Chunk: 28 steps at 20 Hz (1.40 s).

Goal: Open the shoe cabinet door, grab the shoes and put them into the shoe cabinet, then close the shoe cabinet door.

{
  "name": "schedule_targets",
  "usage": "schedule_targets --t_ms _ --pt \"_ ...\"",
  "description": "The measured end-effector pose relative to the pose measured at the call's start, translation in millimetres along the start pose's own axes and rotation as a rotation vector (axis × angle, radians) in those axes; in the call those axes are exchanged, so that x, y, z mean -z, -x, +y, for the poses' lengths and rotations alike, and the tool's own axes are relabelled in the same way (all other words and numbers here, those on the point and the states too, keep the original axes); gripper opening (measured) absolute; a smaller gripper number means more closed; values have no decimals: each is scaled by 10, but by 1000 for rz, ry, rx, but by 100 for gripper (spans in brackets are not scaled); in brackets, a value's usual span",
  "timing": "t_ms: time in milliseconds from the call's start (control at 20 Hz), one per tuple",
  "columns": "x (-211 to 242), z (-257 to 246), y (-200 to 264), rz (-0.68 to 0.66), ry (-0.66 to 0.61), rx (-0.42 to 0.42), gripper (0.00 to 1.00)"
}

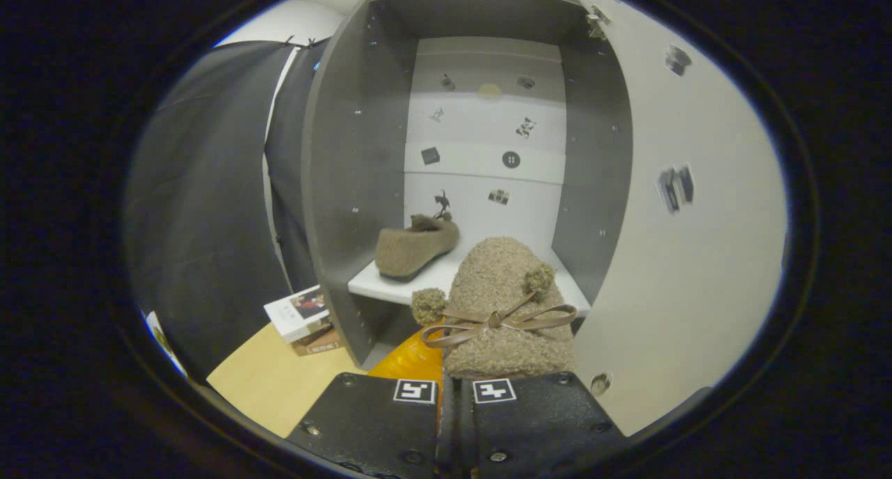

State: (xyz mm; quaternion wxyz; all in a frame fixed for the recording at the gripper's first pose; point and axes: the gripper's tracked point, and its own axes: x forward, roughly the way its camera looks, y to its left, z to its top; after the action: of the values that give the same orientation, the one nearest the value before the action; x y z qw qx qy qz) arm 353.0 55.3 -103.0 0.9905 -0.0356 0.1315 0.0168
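My gripper (454, 390) is shut on a fuzzy tan slipper (503, 305) with a ribbon bow and two pompoms, held toe-forward just ahead of my fingers. The slipper hangs in front of the open shoe cabinet (348, 186), close to the front edge of its white shelf (390, 285). A matching tan slipper (416, 246) lies on the left part of that shelf, toe pointing inward. The cabinet door (690, 256) stands swung open to the right of the held slipper.
Stacked books (304, 315) lie on the pale wooden floor (279, 381) left of the cabinet's base. Something orange (412, 359) sits below the held slipper. Dark cloth hangs left of the cabinet. Small stickers dot the cabinet's white back panel (481, 158).
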Motion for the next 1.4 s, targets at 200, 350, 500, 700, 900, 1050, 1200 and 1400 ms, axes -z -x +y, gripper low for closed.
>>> schedule_targets --t_ms 200,350,500,700,900,1050,1200,1400 --pt "-518 -79 -590 -27 50 36 7" --pt "-654 -177 -1088 -10 38 58 7" --pt "-642 -317 -1563 44 21 73 7" --pt "-505 -465 -2037 138 -56 89 7" --pt "-372 -564 -2264 189 -61 110 7" --pt "-245 -587 -2362 285 -65 119 10" --pt "-230 -555 -2342 312 -119 114 18" --pt "-305 -473 -2224 289 -147 93 45"
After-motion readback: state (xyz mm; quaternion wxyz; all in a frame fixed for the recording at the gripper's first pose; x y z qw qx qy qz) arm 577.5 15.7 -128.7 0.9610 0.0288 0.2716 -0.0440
